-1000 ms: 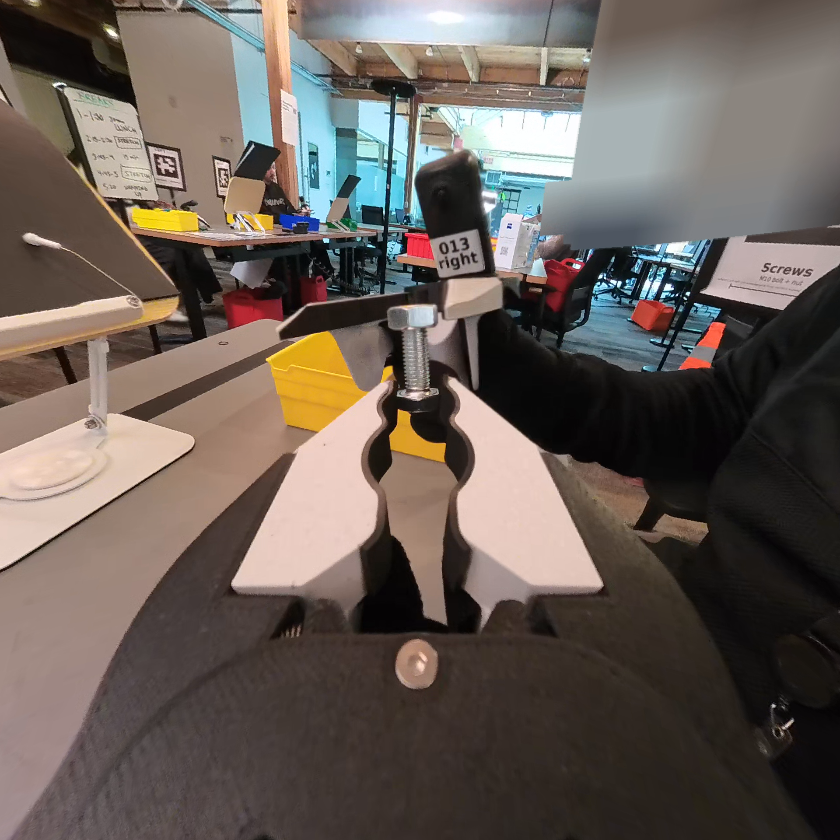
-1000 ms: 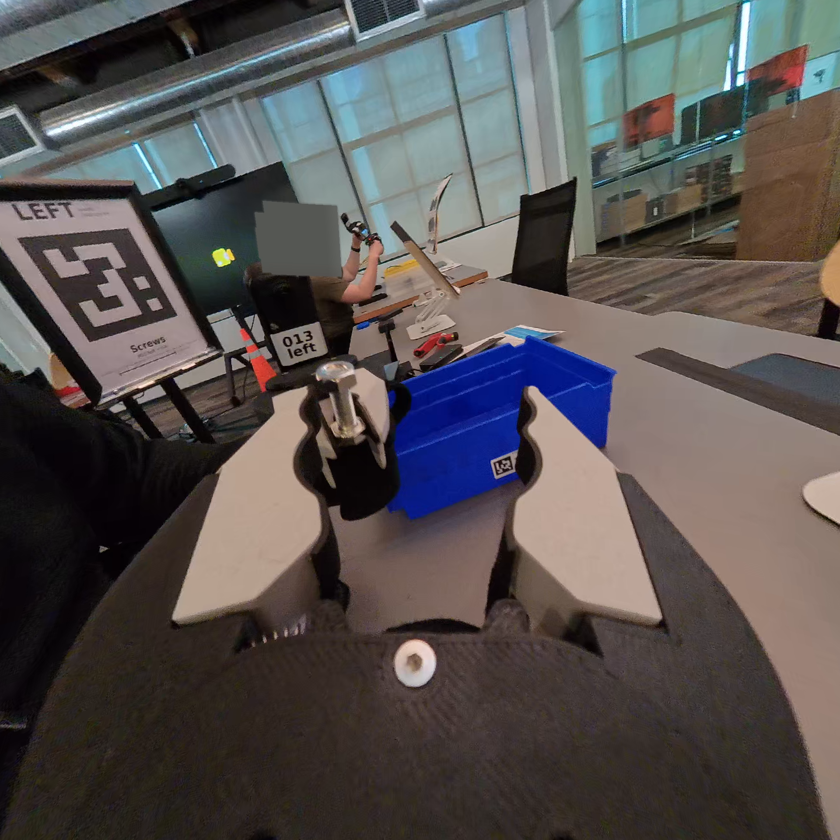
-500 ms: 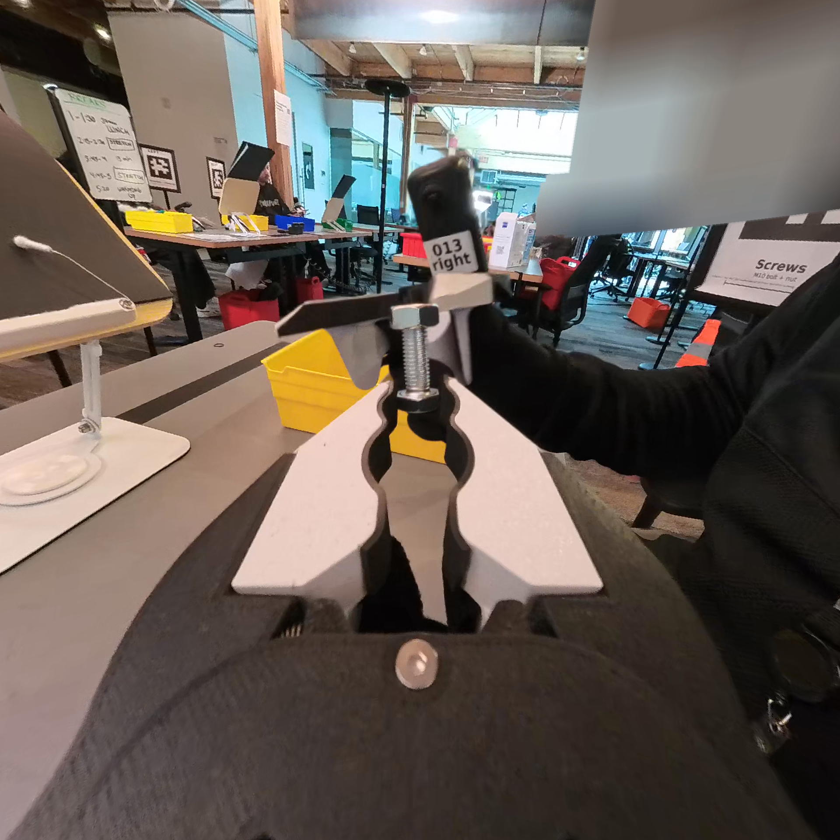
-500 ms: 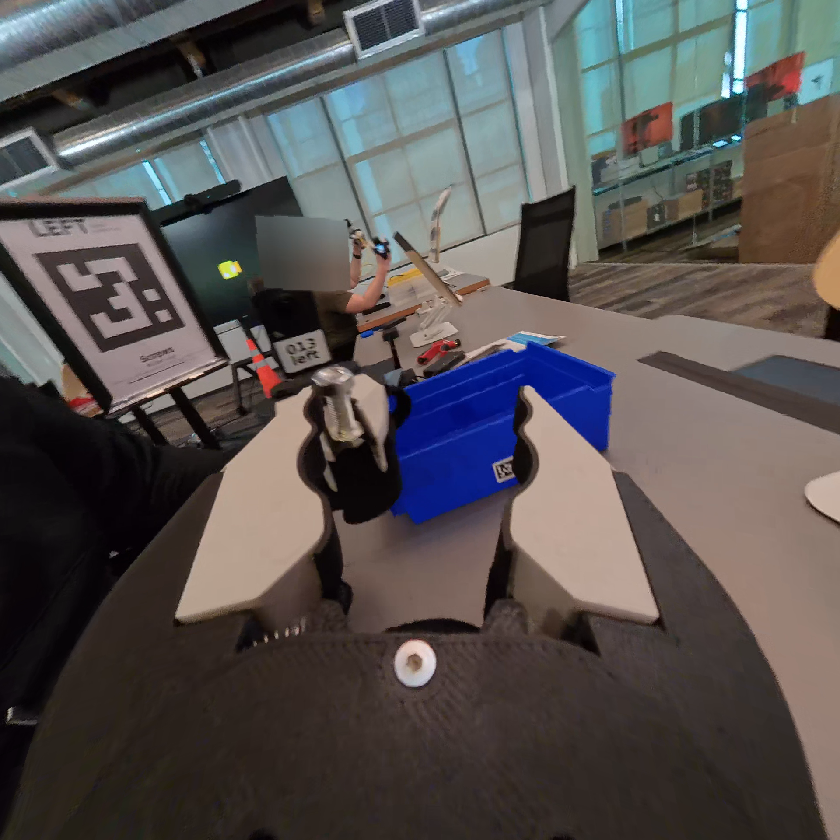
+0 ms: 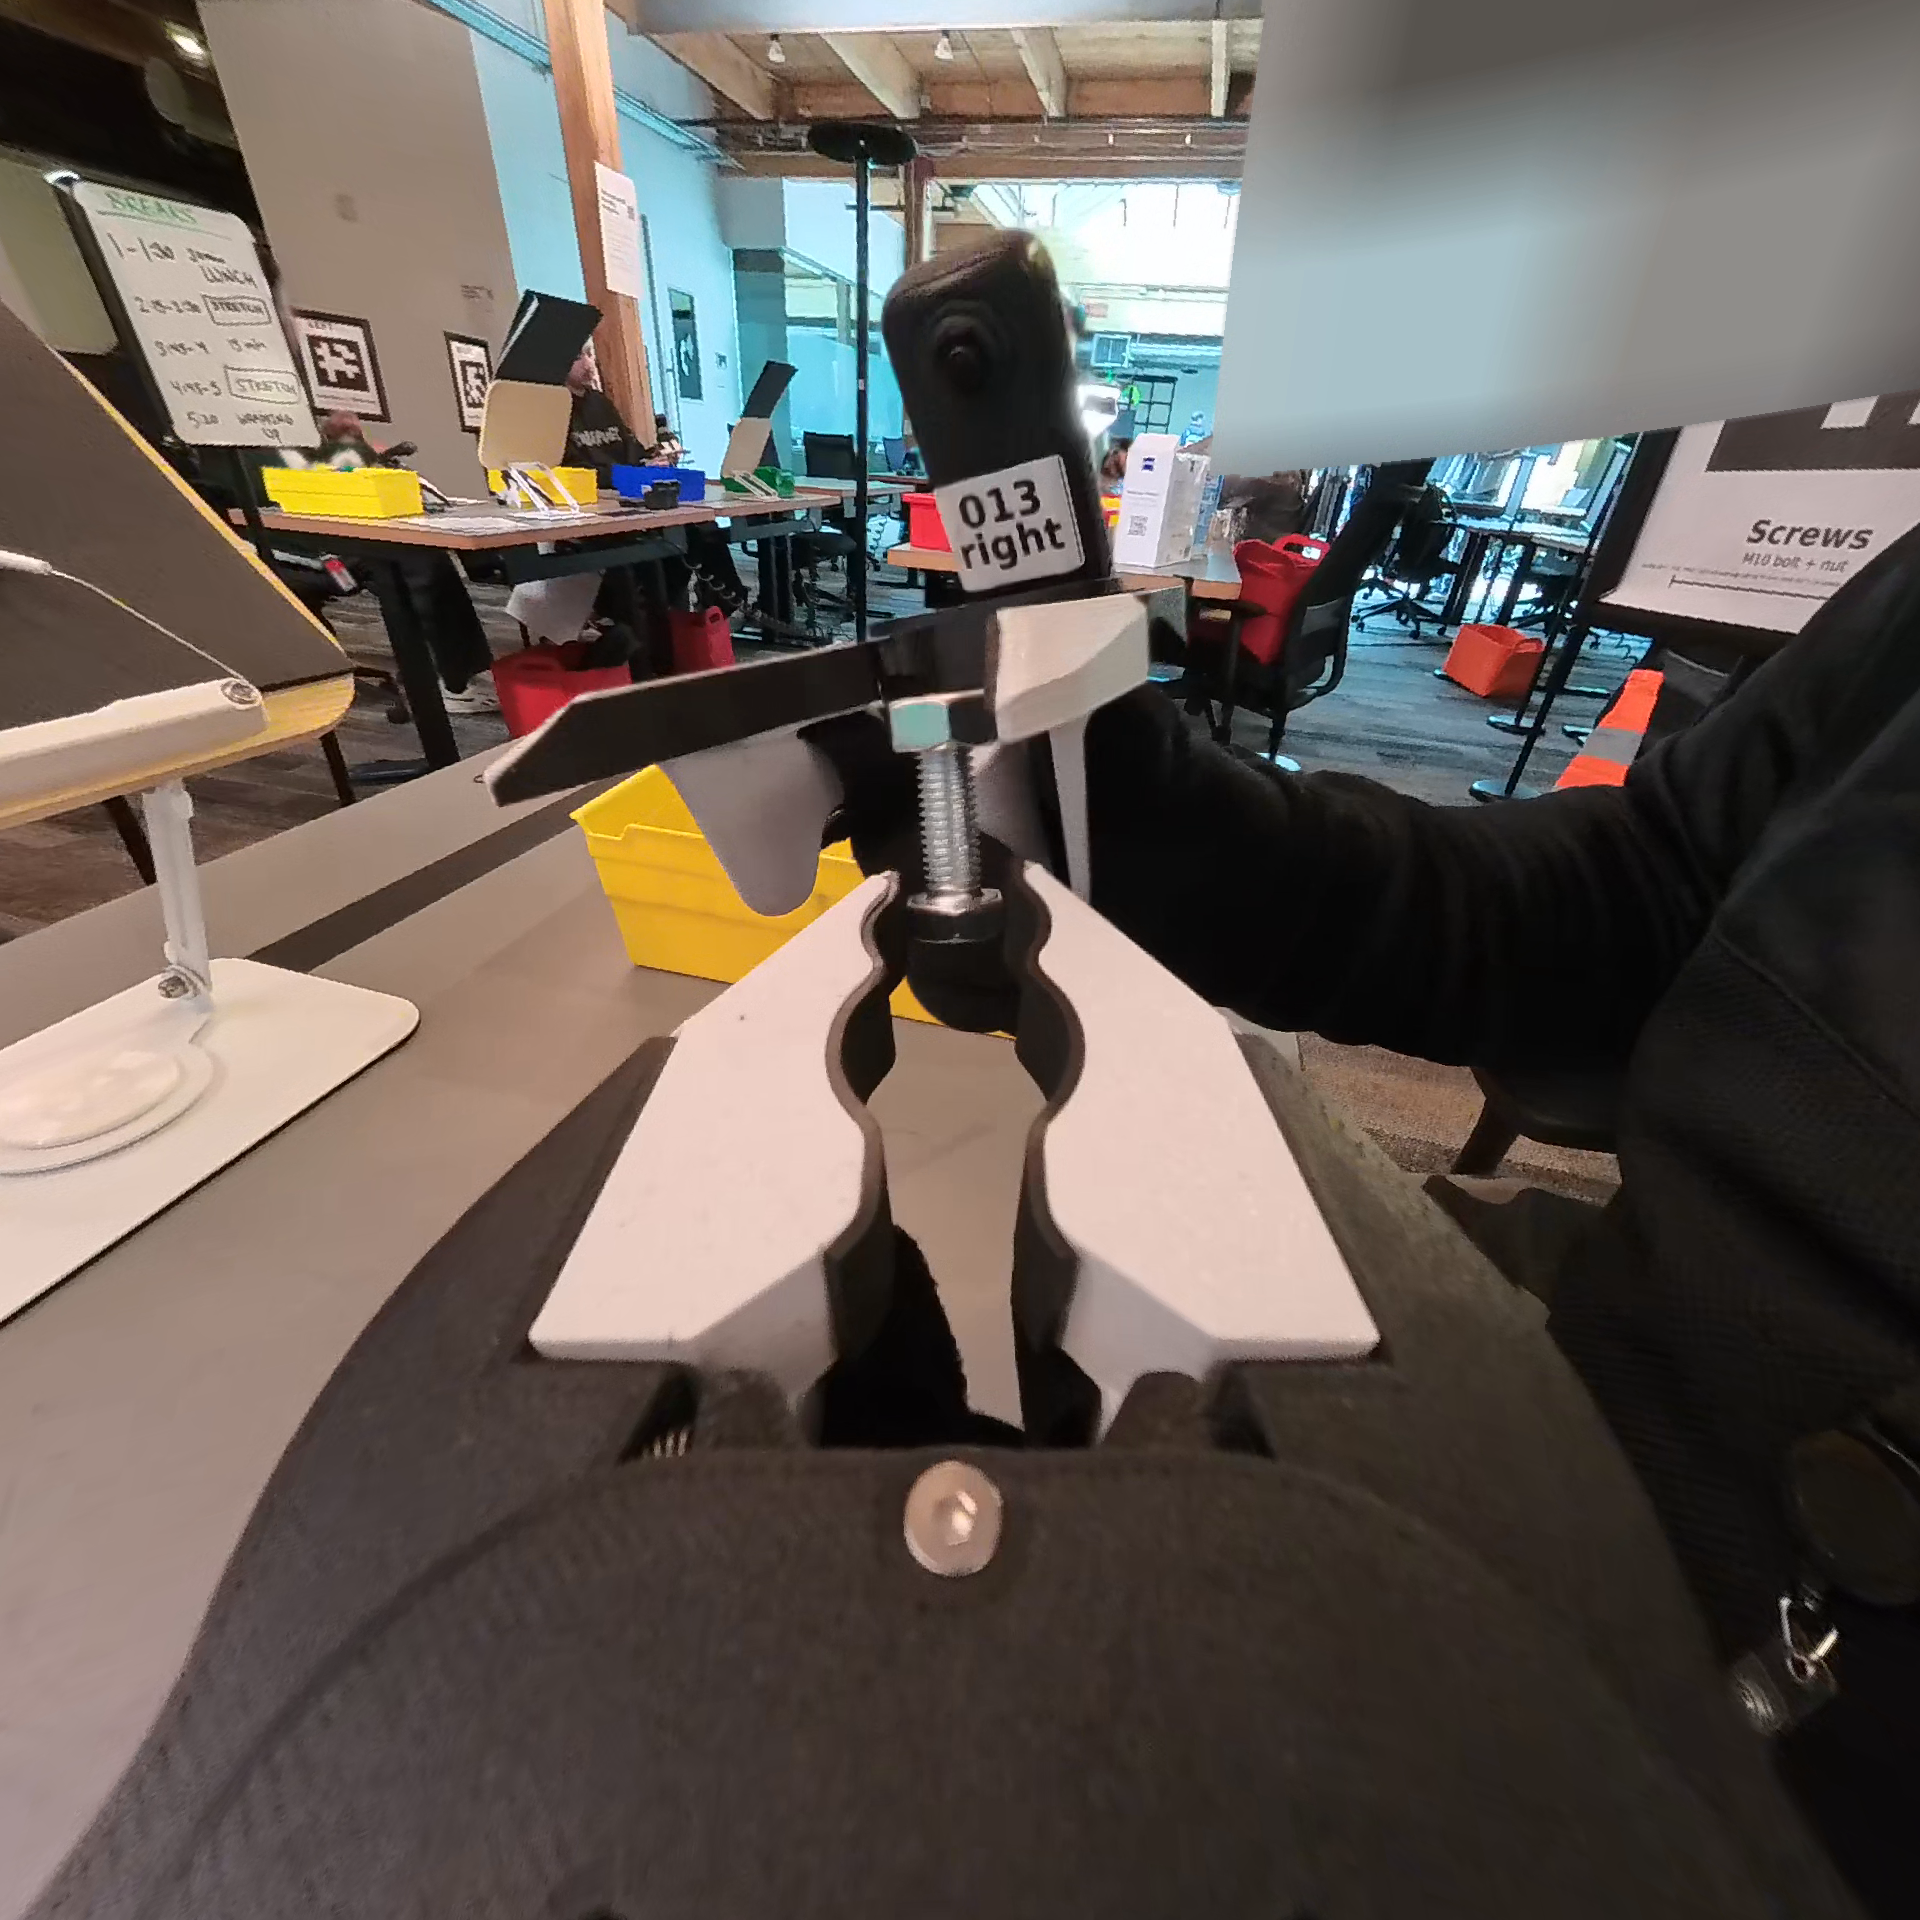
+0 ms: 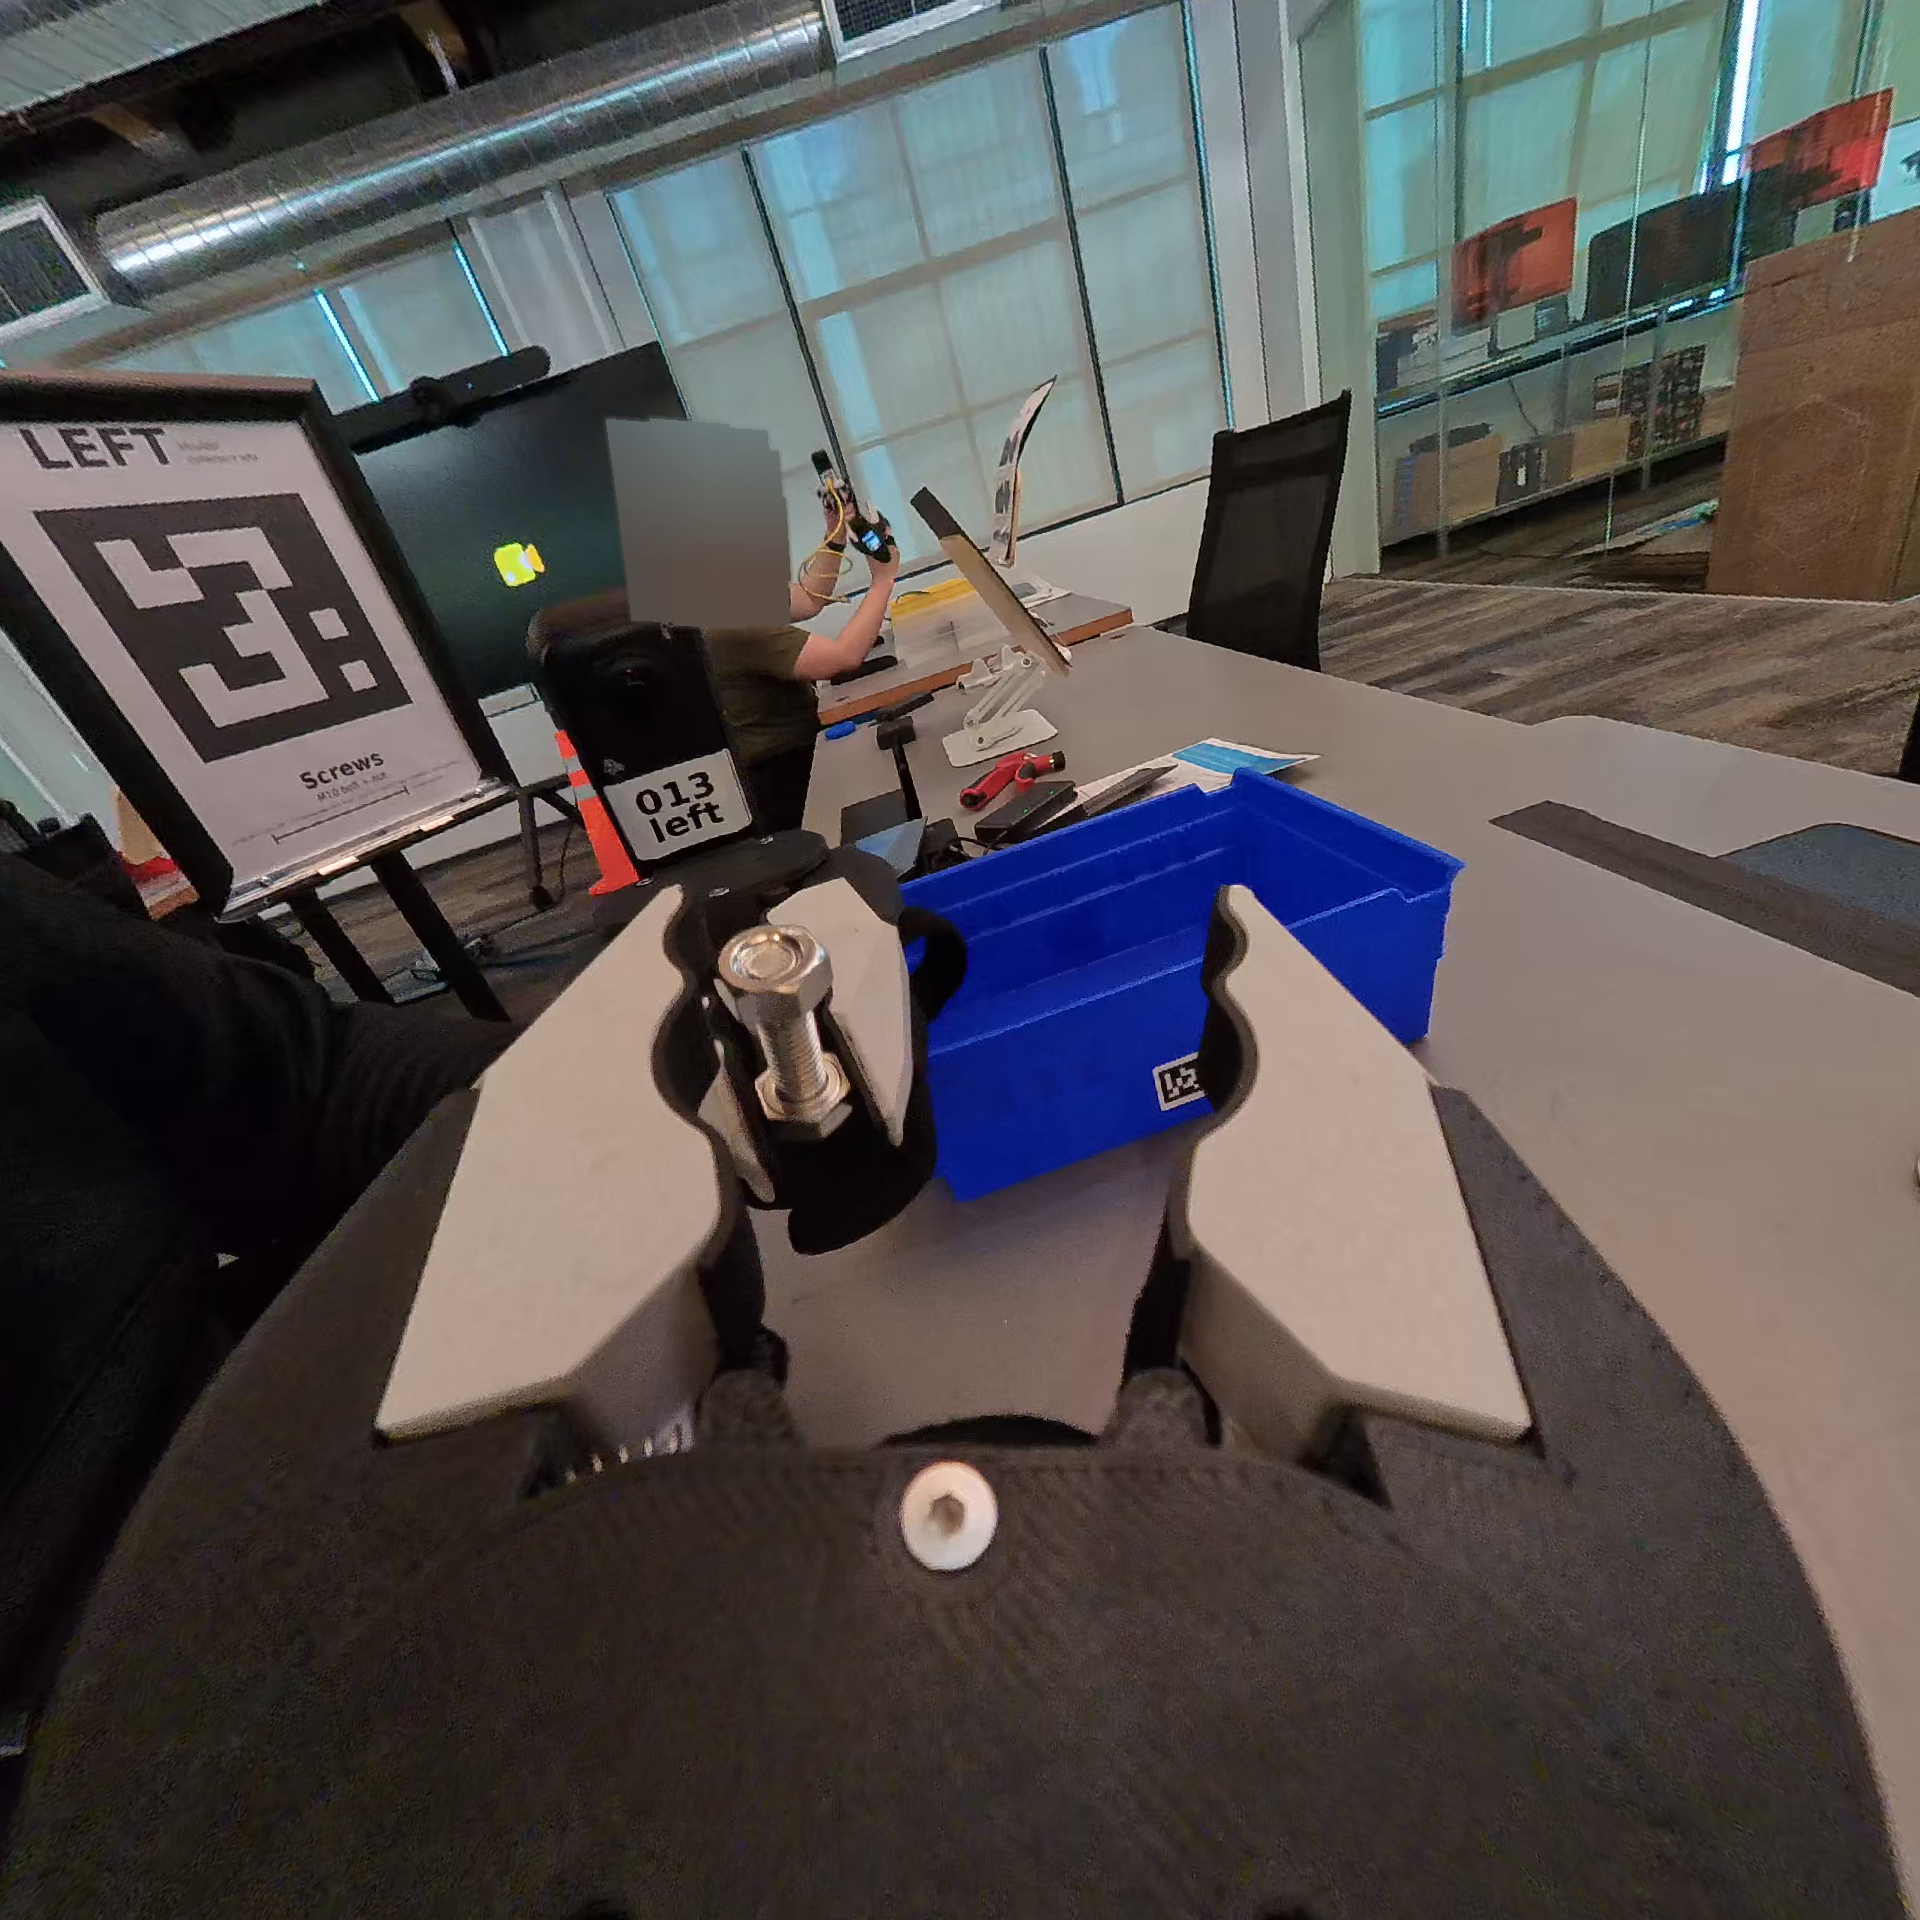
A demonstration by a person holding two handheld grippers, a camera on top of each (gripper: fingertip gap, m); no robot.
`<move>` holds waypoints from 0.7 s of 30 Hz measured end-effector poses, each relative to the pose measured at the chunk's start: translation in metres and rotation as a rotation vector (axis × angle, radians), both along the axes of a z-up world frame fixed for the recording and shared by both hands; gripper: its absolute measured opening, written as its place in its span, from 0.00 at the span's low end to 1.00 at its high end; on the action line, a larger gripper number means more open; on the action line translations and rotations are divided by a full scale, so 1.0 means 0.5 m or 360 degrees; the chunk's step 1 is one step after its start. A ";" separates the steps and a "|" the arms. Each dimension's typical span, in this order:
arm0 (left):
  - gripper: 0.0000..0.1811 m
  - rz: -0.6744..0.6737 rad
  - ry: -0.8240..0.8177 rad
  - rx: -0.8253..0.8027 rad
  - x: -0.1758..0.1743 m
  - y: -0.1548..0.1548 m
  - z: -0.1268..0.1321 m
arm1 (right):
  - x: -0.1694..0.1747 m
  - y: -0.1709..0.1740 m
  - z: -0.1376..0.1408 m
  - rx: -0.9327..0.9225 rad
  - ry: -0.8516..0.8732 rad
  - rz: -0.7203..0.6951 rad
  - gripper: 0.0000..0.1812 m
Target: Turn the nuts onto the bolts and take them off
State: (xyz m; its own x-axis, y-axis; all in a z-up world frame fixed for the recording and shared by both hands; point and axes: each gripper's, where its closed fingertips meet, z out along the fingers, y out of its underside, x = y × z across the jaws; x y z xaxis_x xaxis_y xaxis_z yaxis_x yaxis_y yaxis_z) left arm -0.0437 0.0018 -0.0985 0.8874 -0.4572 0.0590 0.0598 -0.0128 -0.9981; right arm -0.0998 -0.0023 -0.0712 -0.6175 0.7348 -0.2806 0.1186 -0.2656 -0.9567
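Your left gripper is clenched on the nut, its white fingers nearly meeting at the tips, with the nut pinched in the topmost notch. The bolt stands upright out of that nut, thread bare between nut and hex head, head uppermost. In the left wrist view your right gripper sits across the bolt head; one finger lies right beside the head, but you cannot tell from there whether it touches. The right wrist view settles the state: your right gripper is released, fingers spread wide, bolt and nut lying close against the inner face of the left-hand finger, well apart from the other. All of this is held up above the grey surface, not resting on it. A yellow bin sits on the surface behind the left gripper; a blue bin sits beyond the right one. A white stand is at the left edge. Your black sleeve reaches in from the right.
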 end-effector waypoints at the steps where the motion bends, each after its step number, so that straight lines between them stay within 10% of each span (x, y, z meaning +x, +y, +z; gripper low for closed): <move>1: 0.09 0.0007 -0.0004 0.0008 -0.002 -0.001 0.002 | 0.001 0.005 0.000 -0.0012 0.0004 -0.0006 0.52; 8: 0.09 0.0023 -0.0092 0.0068 -0.029 -0.012 0.027 | 0.008 0.089 -0.021 -0.0094 -0.0056 -0.0148 0.47; 21: 0.09 0.0020 0.0014 0.0016 -0.009 -0.003 0.007 | 0.015 0.027 0.002 -0.0053 0.0017 -0.0001 0.50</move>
